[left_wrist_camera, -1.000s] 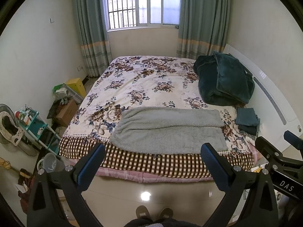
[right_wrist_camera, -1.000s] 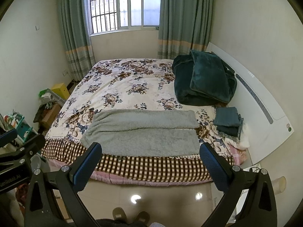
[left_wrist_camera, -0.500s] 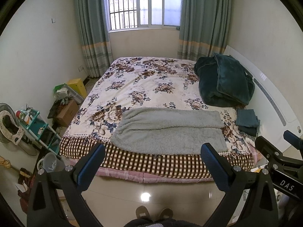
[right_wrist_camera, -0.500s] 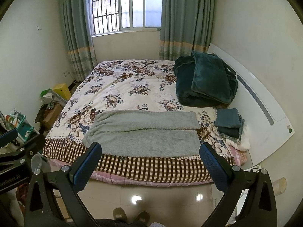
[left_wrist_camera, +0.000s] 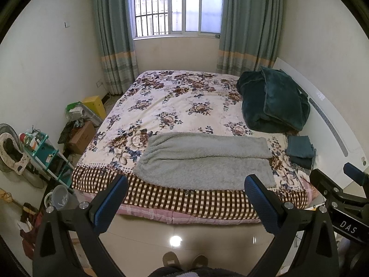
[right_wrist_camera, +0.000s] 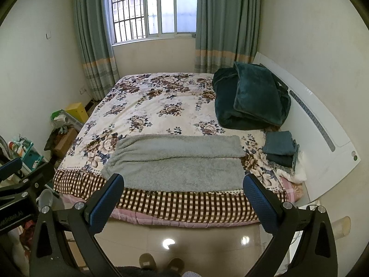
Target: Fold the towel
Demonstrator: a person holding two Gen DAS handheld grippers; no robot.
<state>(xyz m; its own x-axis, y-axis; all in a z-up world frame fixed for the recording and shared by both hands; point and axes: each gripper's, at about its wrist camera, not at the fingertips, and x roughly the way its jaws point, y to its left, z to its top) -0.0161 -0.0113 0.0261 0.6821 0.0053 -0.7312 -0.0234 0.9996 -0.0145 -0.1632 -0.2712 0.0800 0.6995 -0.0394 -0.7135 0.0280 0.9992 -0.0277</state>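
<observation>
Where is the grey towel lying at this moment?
In both views the towel lies flat on the bed, along its near checked edge, left of the small folded pile.

Bare tiled floor (left_wrist_camera: 184,235) separates both wide-spread grippers from the bed (left_wrist_camera: 180,106), leaving an unobstructed path to its near checked edge. The far half of the bedspread lies bare up to the window wall. On the bed's right side a heaped dark green blanket (left_wrist_camera: 272,106) and small folded cloths (right_wrist_camera: 280,147) crowd the white headboard (right_wrist_camera: 322,143). Left of the bed, a teal rack (left_wrist_camera: 46,154), boxes (left_wrist_camera: 81,136) and a bucket (left_wrist_camera: 57,197) clutter the floor.
</observation>
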